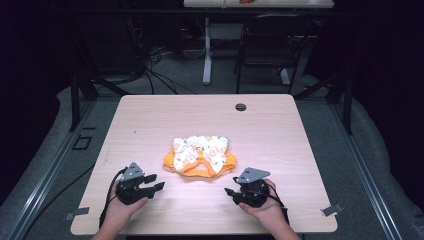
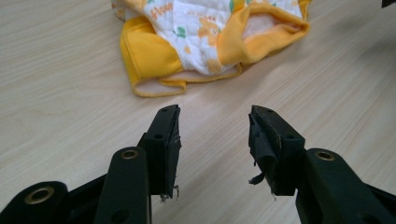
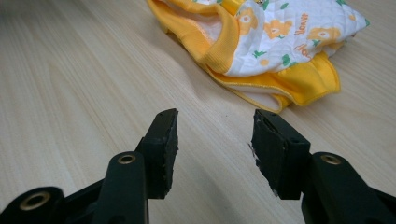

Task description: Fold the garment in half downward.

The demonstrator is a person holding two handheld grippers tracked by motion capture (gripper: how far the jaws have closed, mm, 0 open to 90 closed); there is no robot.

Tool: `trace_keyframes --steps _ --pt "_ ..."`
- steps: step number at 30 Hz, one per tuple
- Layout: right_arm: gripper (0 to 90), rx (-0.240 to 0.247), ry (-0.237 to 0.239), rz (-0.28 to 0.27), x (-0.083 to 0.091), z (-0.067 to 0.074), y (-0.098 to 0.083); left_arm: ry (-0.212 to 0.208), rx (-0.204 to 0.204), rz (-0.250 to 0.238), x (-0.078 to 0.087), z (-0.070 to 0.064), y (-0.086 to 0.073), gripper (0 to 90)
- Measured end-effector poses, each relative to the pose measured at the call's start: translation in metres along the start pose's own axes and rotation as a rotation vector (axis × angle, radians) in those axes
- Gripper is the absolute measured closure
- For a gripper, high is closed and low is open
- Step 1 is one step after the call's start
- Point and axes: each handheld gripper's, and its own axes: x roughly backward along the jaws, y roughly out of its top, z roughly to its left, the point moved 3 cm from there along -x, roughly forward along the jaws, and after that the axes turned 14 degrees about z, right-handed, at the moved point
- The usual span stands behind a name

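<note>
A small folded garment [image 1: 201,155], orange-yellow with a white printed quilted panel, lies near the middle of the light wooden table [image 1: 150,120]. My left gripper [image 1: 156,182] rests low at the front left, jaws spread wide and empty, aimed toward the garment [image 2: 205,42]. My right gripper [image 1: 230,192] sits at the front right, also wide open with nothing between its jaws, and the garment [image 3: 275,42] lies just beyond its tips. In the left gripper view my left gripper [image 2: 215,122] stands a short way short of the cloth's yellow hem; so does my right gripper [image 3: 215,122].
A round cable hole [image 1: 240,107] sits near the table's far edge. Metal clips [image 1: 331,210] stick out at the front corners. Behind the table stand a dark chair [image 1: 265,47] and a white desk leg [image 1: 207,55] among floor cables.
</note>
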Motion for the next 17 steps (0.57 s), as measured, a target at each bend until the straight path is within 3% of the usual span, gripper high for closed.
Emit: trace_keyframes --steps 9,17 --pt "49.6 -0.003 -0.015 0.026 -0.012 -0.001 -0.01 0.008 -0.041 0.038 -0.014 -0.004 -0.009 53.3" --pt "49.2 0.017 -0.032 0.051 -0.018 0.0 -0.014 -0.002 -0.021 0.026 -0.014 -0.003 -0.01 52.5"
